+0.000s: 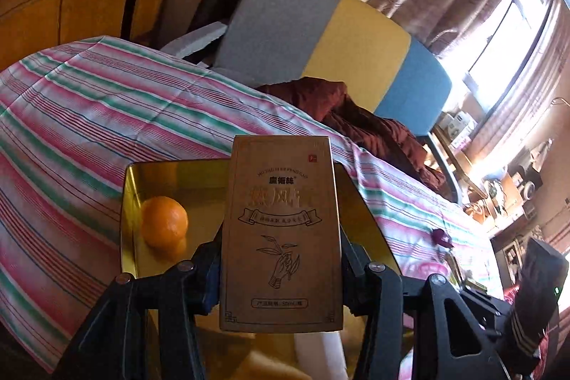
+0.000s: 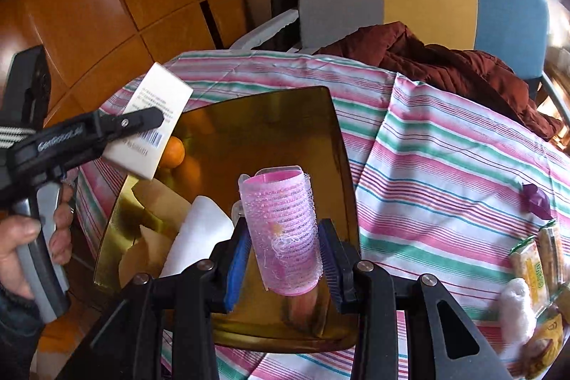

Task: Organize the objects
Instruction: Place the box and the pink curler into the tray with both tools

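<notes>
Left wrist: left gripper (image 1: 281, 273) clamped on brown carton (image 1: 281, 234), upright, above gold tray (image 1: 359, 198); orange (image 1: 164, 226) in tray's left part, striped cloth (image 1: 89, 116) beneath.

Right wrist: right gripper (image 2: 285, 259) clamped on pink hair roller (image 2: 281, 230), over tray (image 2: 335, 130); white roll (image 2: 199, 234) lies in tray; snack packets (image 2: 538, 259) on cloth, right.
</notes>
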Tool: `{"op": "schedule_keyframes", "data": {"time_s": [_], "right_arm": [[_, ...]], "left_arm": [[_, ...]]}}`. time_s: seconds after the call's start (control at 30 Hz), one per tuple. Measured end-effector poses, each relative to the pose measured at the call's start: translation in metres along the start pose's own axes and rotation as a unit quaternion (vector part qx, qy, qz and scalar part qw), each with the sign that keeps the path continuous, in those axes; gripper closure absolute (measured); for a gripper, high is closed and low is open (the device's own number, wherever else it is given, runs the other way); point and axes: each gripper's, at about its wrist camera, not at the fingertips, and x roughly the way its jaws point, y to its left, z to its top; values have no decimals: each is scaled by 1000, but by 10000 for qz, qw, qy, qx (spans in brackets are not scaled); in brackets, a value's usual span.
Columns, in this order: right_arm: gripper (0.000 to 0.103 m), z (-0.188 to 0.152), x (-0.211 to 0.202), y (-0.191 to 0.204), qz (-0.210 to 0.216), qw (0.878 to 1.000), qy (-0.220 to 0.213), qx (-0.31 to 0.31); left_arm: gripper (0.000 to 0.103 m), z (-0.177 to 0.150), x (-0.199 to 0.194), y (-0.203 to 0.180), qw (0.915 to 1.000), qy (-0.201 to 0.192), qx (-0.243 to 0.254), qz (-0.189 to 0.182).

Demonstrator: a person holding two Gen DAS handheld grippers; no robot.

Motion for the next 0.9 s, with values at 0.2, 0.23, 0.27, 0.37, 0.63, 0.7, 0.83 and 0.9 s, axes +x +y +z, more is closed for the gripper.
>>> {"op": "schedule_keyframes", "data": {"time_s": [0.2,0.23,0.27,0.37,0.63,0.7,0.83,0.9], "right_arm": [[64,-3,11,6,-38,9997,225,-106],[64,-4,13,6,-52,9996,271,-110],[64,-5,14,6,-63,9995,296,-99],[64,-3,18,6,-45,9995,315,-61],[49,8,23,11,-106,9997,193,114],[46,6,19,12,-280,9994,172,95],[33,-2,5,9,-335,9993,56,170],[27,-7,-4,10,-351,9992,-60,187]], "left_arm": [[40,12,12,19,9980,-31,-344,521],[38,13,9,22,9977,-63,-387,547],[37,12,6,23,9975,-100,-400,566],[37,6,-5,20,9974,-186,-251,649],[37,-36,-35,-5,9974,-294,238,614],[37,-46,-40,-9,9974,-289,268,598],[37,-60,-45,-10,9981,-216,204,544],[37,-67,-46,-11,9984,-181,184,511]]}}
